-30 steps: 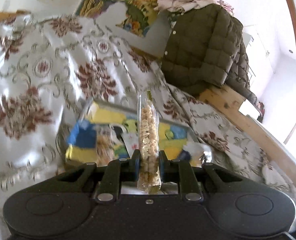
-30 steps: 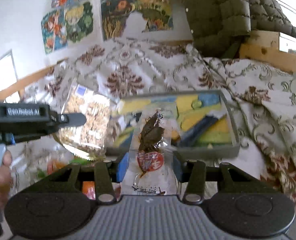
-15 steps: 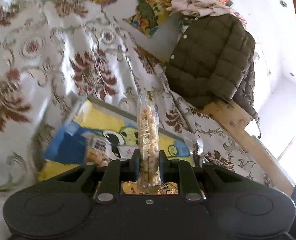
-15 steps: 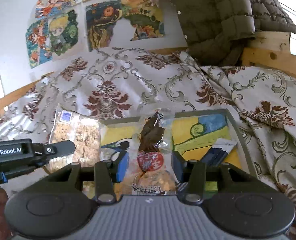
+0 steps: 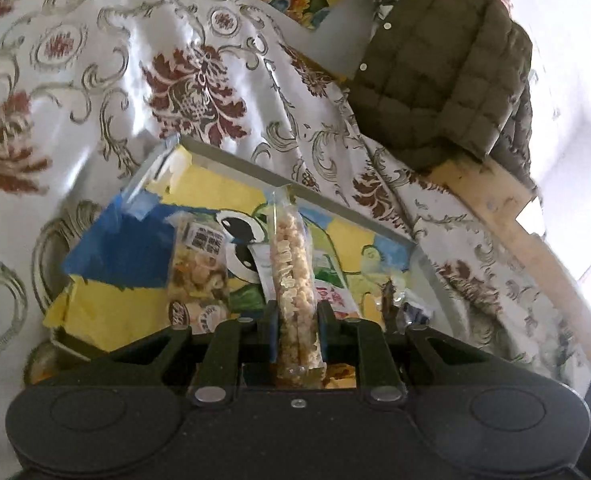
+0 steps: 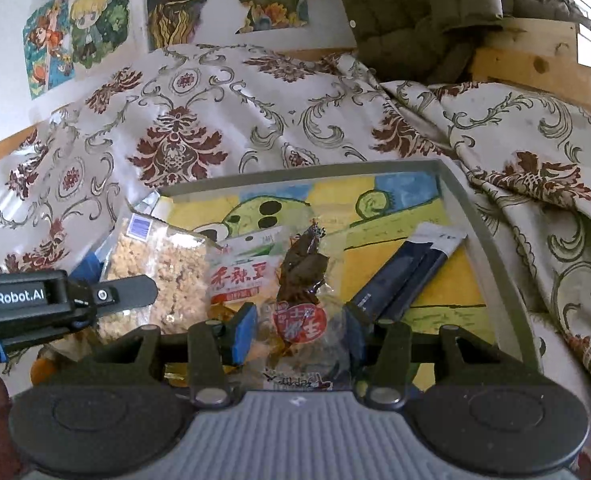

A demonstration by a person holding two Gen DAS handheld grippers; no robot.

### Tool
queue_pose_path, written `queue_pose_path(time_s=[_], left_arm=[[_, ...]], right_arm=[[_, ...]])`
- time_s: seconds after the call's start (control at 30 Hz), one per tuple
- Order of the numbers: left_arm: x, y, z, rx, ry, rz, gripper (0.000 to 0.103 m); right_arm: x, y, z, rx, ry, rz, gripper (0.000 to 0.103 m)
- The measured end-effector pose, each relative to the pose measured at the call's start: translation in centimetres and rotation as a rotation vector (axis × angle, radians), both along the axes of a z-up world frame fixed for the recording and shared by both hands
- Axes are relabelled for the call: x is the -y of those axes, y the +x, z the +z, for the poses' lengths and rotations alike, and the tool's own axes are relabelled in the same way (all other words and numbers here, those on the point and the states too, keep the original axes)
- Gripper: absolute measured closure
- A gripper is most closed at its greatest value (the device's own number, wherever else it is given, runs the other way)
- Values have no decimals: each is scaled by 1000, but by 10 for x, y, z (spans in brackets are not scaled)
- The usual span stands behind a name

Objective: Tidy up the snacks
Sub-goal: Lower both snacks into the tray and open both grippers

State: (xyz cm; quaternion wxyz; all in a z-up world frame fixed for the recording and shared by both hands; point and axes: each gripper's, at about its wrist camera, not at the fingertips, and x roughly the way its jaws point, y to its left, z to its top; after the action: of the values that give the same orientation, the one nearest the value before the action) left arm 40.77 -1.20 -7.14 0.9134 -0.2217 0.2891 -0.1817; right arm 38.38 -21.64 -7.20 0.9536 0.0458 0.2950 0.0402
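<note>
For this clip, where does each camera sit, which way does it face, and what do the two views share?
Left wrist: on the left hand-held gripper, looking forward and down at the tray on the bedspread; its fingers pinch a puffed-snack bag.
Right wrist: on the right hand-held gripper, facing the tray and wall posters; it grips a dark snack packet; the left hand-held gripper shows left.
Shared: tray, bedspread, olive jacket.
</note>
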Motion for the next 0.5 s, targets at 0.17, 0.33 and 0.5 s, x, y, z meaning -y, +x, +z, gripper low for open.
queue_pose_path(time_s=[0.17,0.33,0.5], left_arm=[[10,-3,10,19,131,2,52],[20,-14,21,67,186,-8,24],[20,-25,34,87,179,-7,13]], right_arm=[[0,1,2,-14,-3,-2,49],[2,-5,9,-2,-24,-12,46],[11,-19,25,34,-23,-29,36]])
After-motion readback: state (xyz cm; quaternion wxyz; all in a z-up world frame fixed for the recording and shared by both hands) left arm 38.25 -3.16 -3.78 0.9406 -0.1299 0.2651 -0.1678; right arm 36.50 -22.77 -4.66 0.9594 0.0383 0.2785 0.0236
